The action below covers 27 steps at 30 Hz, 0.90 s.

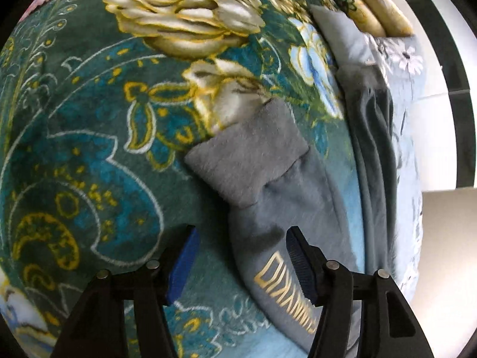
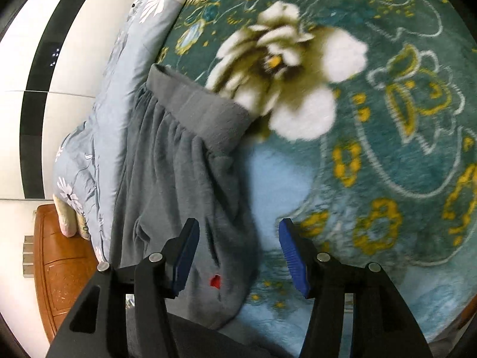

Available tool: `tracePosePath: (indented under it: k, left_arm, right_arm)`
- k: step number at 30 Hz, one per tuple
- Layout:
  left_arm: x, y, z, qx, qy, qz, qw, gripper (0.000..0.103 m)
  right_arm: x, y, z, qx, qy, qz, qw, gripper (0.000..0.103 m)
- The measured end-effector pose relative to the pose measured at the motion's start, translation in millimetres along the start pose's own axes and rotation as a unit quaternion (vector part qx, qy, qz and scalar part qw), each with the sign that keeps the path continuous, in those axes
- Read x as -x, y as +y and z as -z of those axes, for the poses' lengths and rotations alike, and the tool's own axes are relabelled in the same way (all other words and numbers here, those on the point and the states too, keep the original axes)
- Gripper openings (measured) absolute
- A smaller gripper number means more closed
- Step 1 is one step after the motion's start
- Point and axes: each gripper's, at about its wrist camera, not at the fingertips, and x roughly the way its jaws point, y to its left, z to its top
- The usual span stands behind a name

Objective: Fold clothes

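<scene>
Grey sweatpants lie on a teal floral blanket. In the left wrist view a pant leg with a ribbed cuff and gold lettering runs between my fingers. My left gripper is open, its right pad over the lettering. In the right wrist view the waistband and gathered upper part show, with a small red mark. My right gripper is open just above the cloth's edge, holding nothing.
A light blue flowered quilt lies along the bed's edge beside the pants. Rolled pillows sit at the far end. A wooden nightstand stands by the bed. White and black wall panels are behind.
</scene>
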Motion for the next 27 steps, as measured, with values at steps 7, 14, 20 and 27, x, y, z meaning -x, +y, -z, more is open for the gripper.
tracePosePath:
  k: [7, 14, 20, 27]
  left_arm:
    - [-1, -2, -9, 0.034, -0.011, 0.009, 0.9993, 0.009]
    - [30, -76, -48, 0.017, -0.034, 0.057, 0.9976, 0.008]
    - [52, -146, -84, -0.014, -0.040, 0.061, 0.9973, 0.008]
    - [24, -221, -129, -0.032, -0.025, 0.007, 0.9992, 0.008]
  right_arm:
    - [-17, 18, -11, -0.005, 0.007, 0.033, 0.999, 0.016]
    - [14, 83, -39, 0.070, -0.023, 0.001, 0.997, 0.004]
    - [35, 135, -56, 0.103, -0.048, -0.053, 0.992, 0.003]
    - [-1, 166, -87, 0.094, -0.037, -0.047, 0.994, 0.003]
